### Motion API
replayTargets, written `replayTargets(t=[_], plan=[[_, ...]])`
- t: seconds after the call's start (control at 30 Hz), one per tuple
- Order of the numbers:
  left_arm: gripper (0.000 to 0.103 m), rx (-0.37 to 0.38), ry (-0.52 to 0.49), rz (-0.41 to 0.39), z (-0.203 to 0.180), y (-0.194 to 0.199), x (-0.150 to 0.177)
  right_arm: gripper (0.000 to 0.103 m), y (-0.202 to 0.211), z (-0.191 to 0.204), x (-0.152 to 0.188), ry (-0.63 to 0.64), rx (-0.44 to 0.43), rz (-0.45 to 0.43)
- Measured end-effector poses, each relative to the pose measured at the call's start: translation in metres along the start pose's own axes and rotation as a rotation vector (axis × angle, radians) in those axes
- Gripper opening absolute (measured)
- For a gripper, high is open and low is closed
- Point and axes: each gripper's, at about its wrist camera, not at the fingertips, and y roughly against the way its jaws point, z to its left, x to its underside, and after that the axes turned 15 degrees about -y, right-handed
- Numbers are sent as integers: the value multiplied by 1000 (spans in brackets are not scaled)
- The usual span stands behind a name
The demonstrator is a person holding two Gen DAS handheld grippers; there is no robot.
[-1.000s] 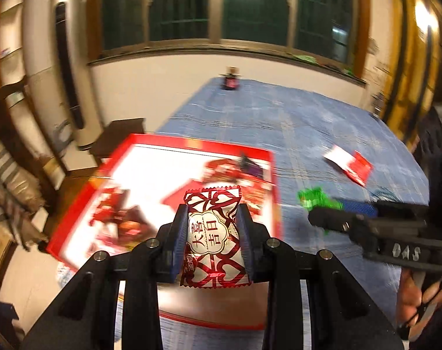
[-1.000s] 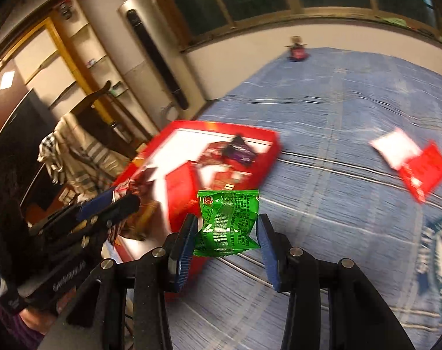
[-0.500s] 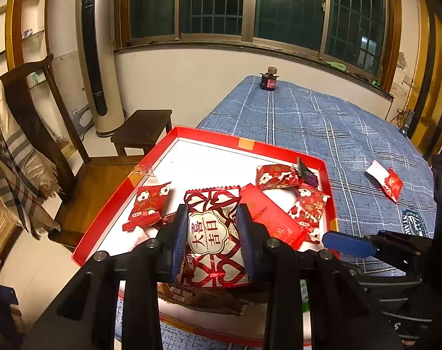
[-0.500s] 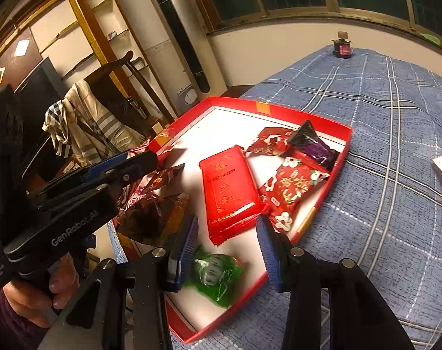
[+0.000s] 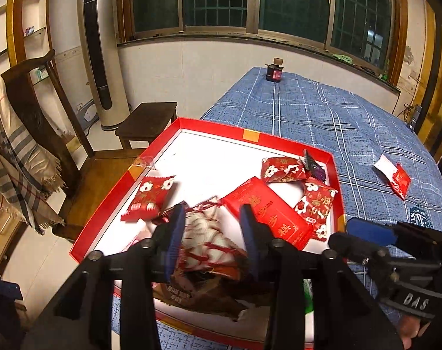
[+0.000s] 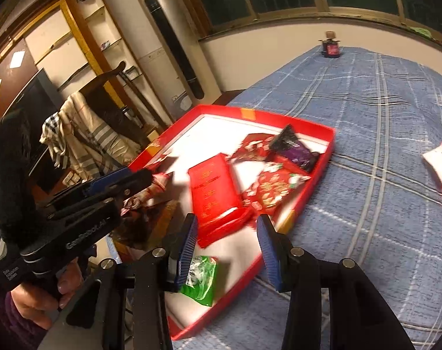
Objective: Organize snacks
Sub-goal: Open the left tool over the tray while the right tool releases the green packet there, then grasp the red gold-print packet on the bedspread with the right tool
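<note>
counting in the red tray: three red flower packets, one flat red box, one purple packet, one green packet. left gripper jaws just opened, red-white packet blurred, loose between them; right gripper jaws spread, empty.

We count one red tray and two grippers — left, right. In the tray: three flowered red packets, one flat red box, one purple packet, one green packet, one red-and-white packet. On the cloth — one red-and-white packet, one dark jar.
</note>
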Motion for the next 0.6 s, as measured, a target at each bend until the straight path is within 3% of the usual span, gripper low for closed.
replayTargets(t=[0.03, 0.23, 0.4, 0.5, 0.6], plan=[[47, -4, -1, -5, -2, 2, -2, 44, 3, -7, -3, -14, 6, -10], [47, 10, -45, -21, -21, 6, -13, 44, 20, -54, -22, -116, 112, -64], [47, 38, -89, -41, -42, 10, -20, 48, 48, -116, -51, -245, 374, -169], [47, 59, -114, -46, -54, 12, -22, 50, 63, -169, -71, -401, 533, -199], [48, 74, -137, -48, -63, 14, -21, 50, 69, -215, -85, -559, 604, -202]])
